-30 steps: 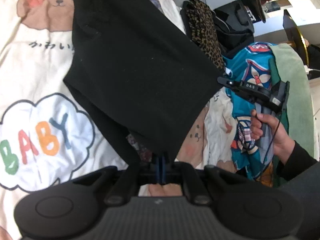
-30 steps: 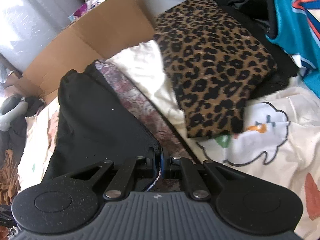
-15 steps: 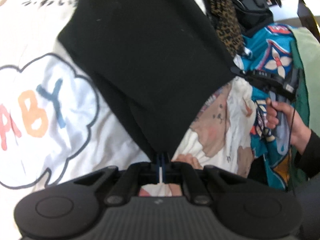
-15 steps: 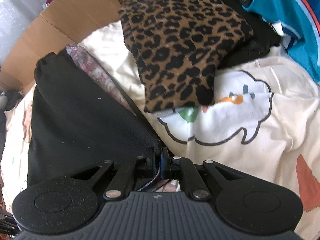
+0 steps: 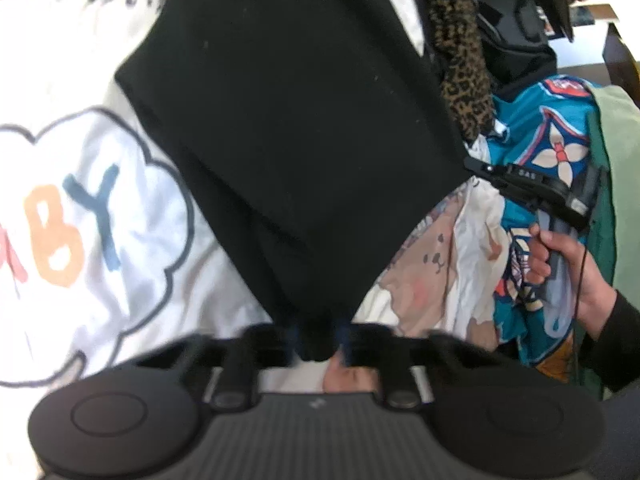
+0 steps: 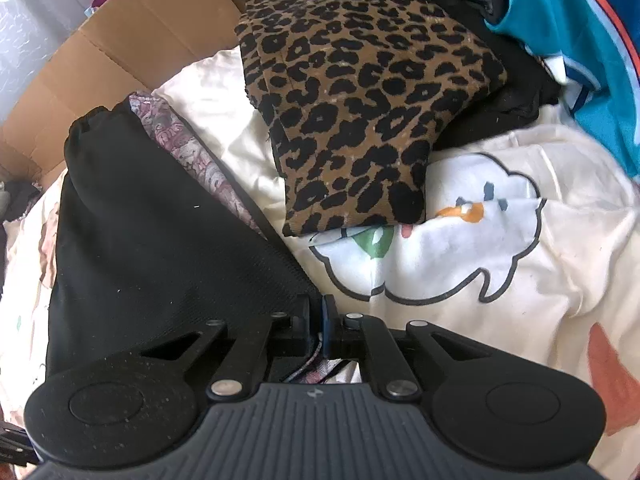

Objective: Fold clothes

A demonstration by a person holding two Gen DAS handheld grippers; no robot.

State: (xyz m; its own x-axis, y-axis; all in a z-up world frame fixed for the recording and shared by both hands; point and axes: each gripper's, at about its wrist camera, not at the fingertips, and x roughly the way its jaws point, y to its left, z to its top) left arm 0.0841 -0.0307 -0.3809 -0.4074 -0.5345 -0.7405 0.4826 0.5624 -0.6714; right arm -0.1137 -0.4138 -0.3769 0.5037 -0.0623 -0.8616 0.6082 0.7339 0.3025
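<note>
A black garment (image 5: 296,120) hangs stretched between both grippers above a cream bedspread (image 5: 80,184). My left gripper (image 5: 320,332) is shut on its near corner; the picture is blurred there. In the left wrist view the right gripper (image 5: 476,166) pinches the garment's right corner, held by a hand (image 5: 560,264). In the right wrist view my right gripper (image 6: 318,316) is shut on the black garment (image 6: 152,240), whose paisley lining (image 6: 192,160) shows along the edge.
A folded leopard-print piece (image 6: 360,112) lies on the cream bedspread (image 6: 500,280) ahead of the right gripper. A teal patterned garment (image 5: 548,148) and green cloth (image 5: 616,152) lie right. A cardboard box (image 6: 132,64) stands behind the bed.
Both grippers have sunk toward the bedspread with the black garment still stretched between them. The leopard piece and the cloud print now sit closer in the right wrist view.
</note>
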